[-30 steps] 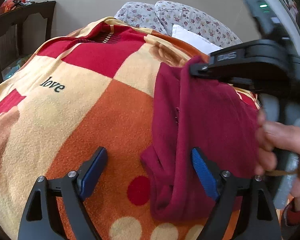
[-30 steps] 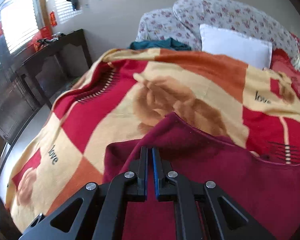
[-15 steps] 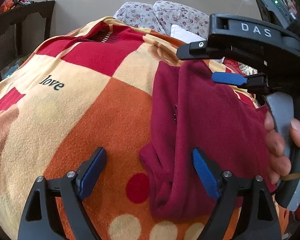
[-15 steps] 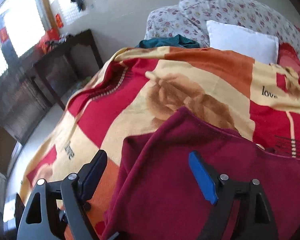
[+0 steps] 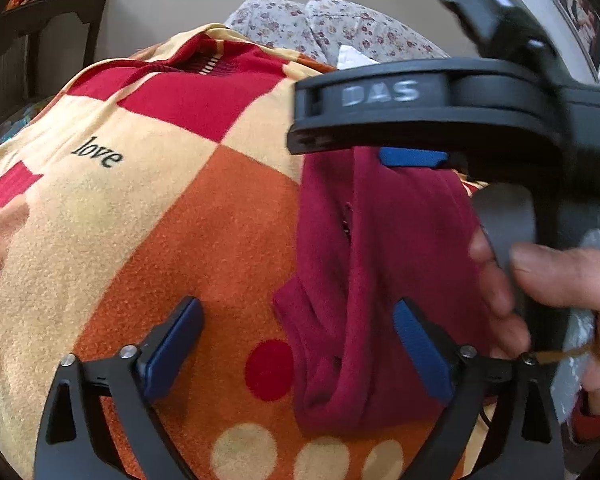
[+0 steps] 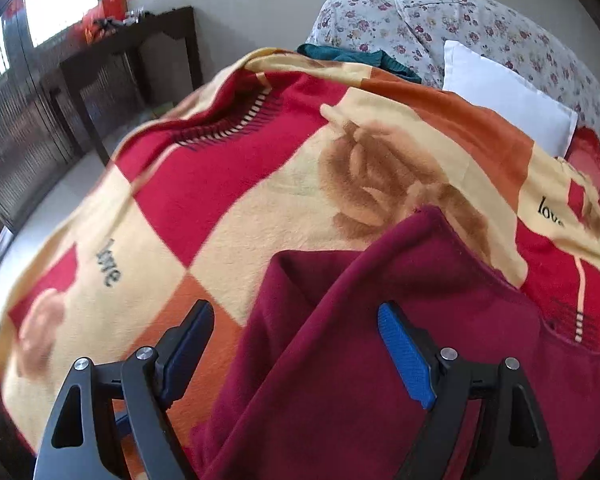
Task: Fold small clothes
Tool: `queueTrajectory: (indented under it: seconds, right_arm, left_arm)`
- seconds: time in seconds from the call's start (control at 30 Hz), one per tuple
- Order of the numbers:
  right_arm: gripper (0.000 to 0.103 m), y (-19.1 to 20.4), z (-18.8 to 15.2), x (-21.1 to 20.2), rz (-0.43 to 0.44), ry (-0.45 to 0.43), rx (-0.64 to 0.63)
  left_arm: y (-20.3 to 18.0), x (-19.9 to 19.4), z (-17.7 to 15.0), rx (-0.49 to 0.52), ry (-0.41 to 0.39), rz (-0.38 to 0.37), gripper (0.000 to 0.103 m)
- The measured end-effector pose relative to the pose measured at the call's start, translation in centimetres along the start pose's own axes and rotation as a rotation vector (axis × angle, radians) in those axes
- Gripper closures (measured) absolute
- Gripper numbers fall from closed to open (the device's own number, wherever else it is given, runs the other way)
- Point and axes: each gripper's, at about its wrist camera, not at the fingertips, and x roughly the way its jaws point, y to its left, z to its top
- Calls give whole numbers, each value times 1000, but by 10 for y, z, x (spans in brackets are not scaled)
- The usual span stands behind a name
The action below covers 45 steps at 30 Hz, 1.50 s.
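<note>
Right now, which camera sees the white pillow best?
The right wrist view. There the white pillow shows as a big clear shape against the flowery cushions, behind the checked blanket. In the left wrist view only a small white corner peeks out above the right gripper, which hides the rest.

The right gripper (image 5: 412, 158) is motion-blurred above the left fingers; the maroon garment (image 6: 380, 360) runs past the frame's bottom edge beneath the right fingers.

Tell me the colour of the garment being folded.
Dark maroon garment, plain; clearest in the right wrist view.
</note>
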Motion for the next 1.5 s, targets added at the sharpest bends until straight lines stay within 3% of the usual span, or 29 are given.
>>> queueTrajectory:
  seconds: [0.13,0.2,0.27,0.43,0.57,0.63,0.7,0.77,0.9,1.0,1.1,1.17,1.23,1.3,1.37,1.5]
  right_arm:
    - [15,0,0,3,-13,4,-33]
    - [22,0,-3,2,-29,-13,-46]
    - [49,-2,-7,-1,-55,-38,-57]
    - [83,-24,-11,-17,78,-75,32]
    - [87,-34,-16,-29,137,-113,74]
    - [87,-37,-19,-34,163,-126,91]
    - [87,-40,-21,-36,177,-128,103]
    - [88,-42,-23,-39,188,-130,113]
    - [88,-45,-25,-45,206,-137,130]
    - [87,-52,-26,-45,239,-130,169]
    - [80,-53,-25,-41,266,-101,211]
    - [46,-52,-24,-39,290,-80,241]
    - [34,-44,-22,-41,280,-82,224]
    - [33,-34,-17,-41,260,-77,179]
    - [22,-24,-13,-36,209,-43,131]
    - [22,-10,-12,-19,115,17,39]
  left_arm:
    - [-6,2,-2,38,9,20,2]
    - [-7,3,-3,47,12,23,1]
    - [-7,3,-3,49,14,22,0]
    - [-9,6,-2,66,14,37,0]
    - [-9,7,-1,84,9,28,1]
    - [-5,4,0,66,-4,5,17]
    - [-1,7,2,37,31,-81,54]
    - [0,7,1,16,35,-95,58]
    - [-12,-1,-3,73,3,-81,73]
    - [-22,-6,-7,115,-19,-66,75]
    - [-24,-10,-9,117,-31,-79,76]
    - [-26,-12,-9,125,-40,-81,76]
    - [-30,-15,-12,142,-49,-78,76]
    - [-35,-17,-14,162,-60,-79,77]
    - [-38,-20,-15,182,-71,-85,77]
    - [-45,-24,-19,213,-85,-101,78]
